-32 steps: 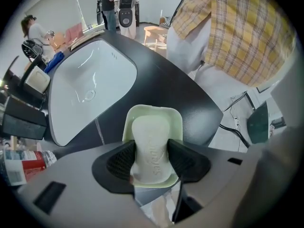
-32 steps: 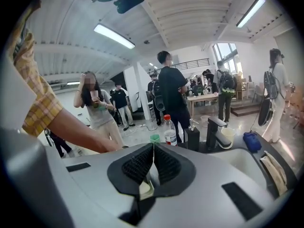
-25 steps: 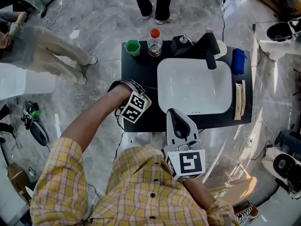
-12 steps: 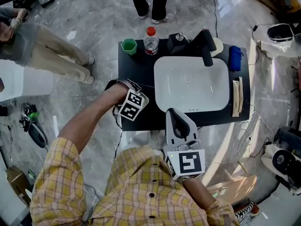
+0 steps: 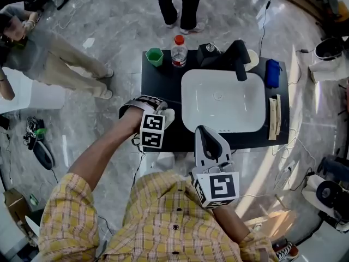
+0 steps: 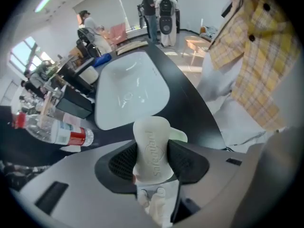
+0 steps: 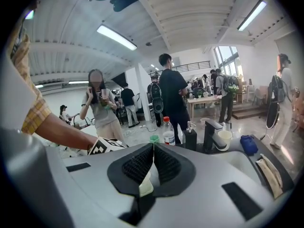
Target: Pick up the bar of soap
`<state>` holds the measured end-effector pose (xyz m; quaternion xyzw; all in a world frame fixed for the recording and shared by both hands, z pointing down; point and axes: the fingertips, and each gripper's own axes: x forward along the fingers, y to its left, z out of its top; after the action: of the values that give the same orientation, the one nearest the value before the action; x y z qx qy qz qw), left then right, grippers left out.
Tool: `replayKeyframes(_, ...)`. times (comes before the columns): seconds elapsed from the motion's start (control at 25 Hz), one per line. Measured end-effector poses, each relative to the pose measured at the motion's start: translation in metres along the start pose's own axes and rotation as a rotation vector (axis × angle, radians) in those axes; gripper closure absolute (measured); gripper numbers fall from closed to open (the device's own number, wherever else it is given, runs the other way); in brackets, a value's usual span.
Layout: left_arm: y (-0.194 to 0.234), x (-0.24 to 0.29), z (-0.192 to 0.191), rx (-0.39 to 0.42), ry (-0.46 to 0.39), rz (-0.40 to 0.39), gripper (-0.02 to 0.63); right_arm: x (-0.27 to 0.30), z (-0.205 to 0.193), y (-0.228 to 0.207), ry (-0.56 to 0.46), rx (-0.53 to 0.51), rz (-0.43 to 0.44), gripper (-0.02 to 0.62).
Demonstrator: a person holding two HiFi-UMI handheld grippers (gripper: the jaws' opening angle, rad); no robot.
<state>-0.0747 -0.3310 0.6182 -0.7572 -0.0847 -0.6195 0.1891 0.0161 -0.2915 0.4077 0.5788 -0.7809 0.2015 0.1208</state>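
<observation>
Between the pads of the left hand-held gripper [image 6: 153, 163] sits the bar of soap [image 6: 151, 137], a pale embossed cake standing on end, with both pads pressing its sides. It is held clear of the dark bench [image 5: 162, 86], by the front left corner, just left of the white basin [image 5: 223, 100]. The right hand-held gripper [image 7: 153, 167] waits close to the person's body, jaws together on nothing.

The pick-up looks as good as done. What remains is to carry the bar steadily, keeping the squeeze even, since wet soap could slip.

Against a second ago, the left hand-held gripper has come slightly back from the bench and turned its marker cube more squarely upward; the right has barely moved.
</observation>
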Motion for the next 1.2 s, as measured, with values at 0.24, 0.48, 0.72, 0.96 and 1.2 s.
replayKeyframes(0.24, 0.033, -0.082, 0.022, -0.367, -0.139, 0.321, 0.405, -0.009, 0.009, 0.006, -0.021, -0.016, 0.024, 0.575)
replayKeyframes(0.48, 0.046, -0.190, 0.039, -0.868, -0.502, 0.661, 0.405, -0.019, 0.019, 0.010, -0.048, -0.030, 0.050, 0.575)
replayKeyframes(0.72, 0.035, -0.270, 0.052, -1.089, -0.774, 0.912, 0.405, -0.033, 0.034, 0.013, -0.095, -0.047, 0.080, 0.575)
replayKeyframes(0.96, 0.018, -0.299, 0.053, -1.275, -0.896, 1.034, 0.405, -0.041, 0.042, 0.017, -0.124, -0.062, 0.101, 0.575)
replayKeyframes(1.2, 0.012, -0.305, 0.060, -1.266, -0.900, 1.068, 0.405, -0.042, 0.045, 0.020, -0.140, -0.084, 0.114, 0.575)
